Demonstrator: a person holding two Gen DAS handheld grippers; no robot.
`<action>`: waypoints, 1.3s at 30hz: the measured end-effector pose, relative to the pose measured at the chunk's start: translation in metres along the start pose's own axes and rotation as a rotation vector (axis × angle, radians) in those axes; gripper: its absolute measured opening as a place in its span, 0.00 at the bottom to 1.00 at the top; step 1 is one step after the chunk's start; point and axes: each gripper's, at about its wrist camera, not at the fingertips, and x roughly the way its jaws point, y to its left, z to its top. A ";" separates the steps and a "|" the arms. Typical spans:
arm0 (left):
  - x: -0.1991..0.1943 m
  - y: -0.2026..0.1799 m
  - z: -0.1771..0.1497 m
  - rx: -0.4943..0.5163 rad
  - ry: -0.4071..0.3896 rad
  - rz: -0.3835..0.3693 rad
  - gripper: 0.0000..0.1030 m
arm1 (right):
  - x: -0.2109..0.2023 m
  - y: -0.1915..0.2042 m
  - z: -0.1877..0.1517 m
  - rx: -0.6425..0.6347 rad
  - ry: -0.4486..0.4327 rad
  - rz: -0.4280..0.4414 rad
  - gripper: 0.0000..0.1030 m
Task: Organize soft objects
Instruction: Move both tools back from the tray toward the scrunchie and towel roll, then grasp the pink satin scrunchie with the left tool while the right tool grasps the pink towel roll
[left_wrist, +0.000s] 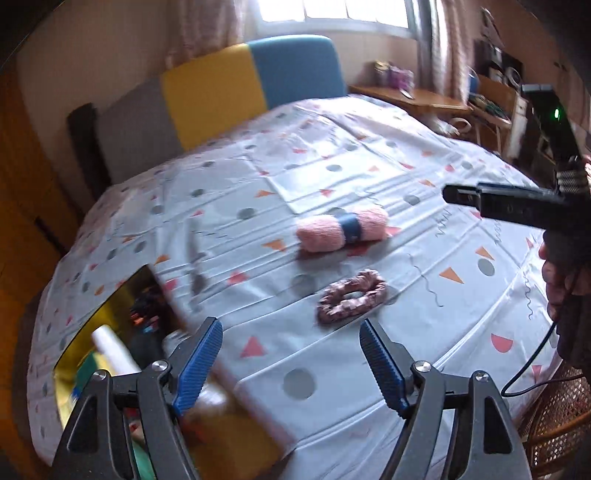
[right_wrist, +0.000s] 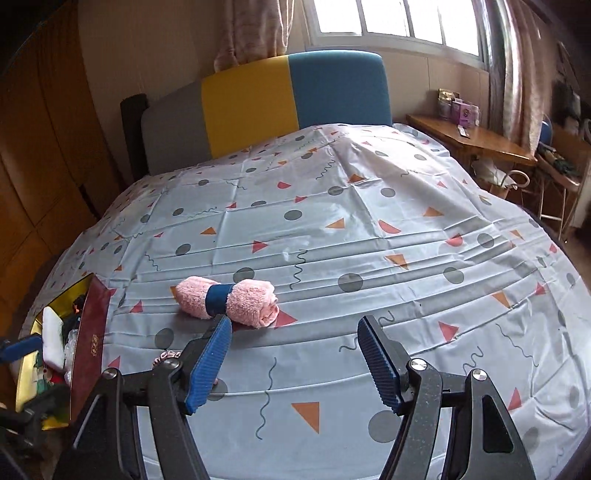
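Observation:
A rolled pink towel (left_wrist: 341, 228) with a blue band lies on the patterned sheet; it also shows in the right wrist view (right_wrist: 227, 301). A dark pink patterned scrunchie (left_wrist: 352, 297) lies just in front of it, and only its edge (right_wrist: 165, 356) peeks out behind my right gripper's left finger. My left gripper (left_wrist: 290, 336) is open and empty, just short of the scrunchie. My right gripper (right_wrist: 293, 332) is open and empty, near the towel's right end. The right gripper's body (left_wrist: 517, 206) shows at the right of the left wrist view.
A gold box (left_wrist: 99, 325) holding assorted items sits at the left edge of the bed; its dark red lid (right_wrist: 90, 339) leans beside it. The bed's headboard (right_wrist: 258, 103) is grey, yellow and blue. A wooden side table (right_wrist: 469, 140) stands at the far right.

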 end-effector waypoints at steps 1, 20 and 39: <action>0.010 -0.007 0.004 0.007 0.023 -0.020 0.81 | 0.001 -0.003 0.001 0.012 0.002 0.007 0.69; 0.121 -0.029 0.016 -0.051 0.170 -0.102 0.23 | -0.001 -0.025 0.007 0.122 0.006 0.033 0.73; 0.005 0.011 -0.020 -0.216 -0.010 -0.146 0.19 | 0.054 0.062 0.007 -0.303 0.144 0.141 0.73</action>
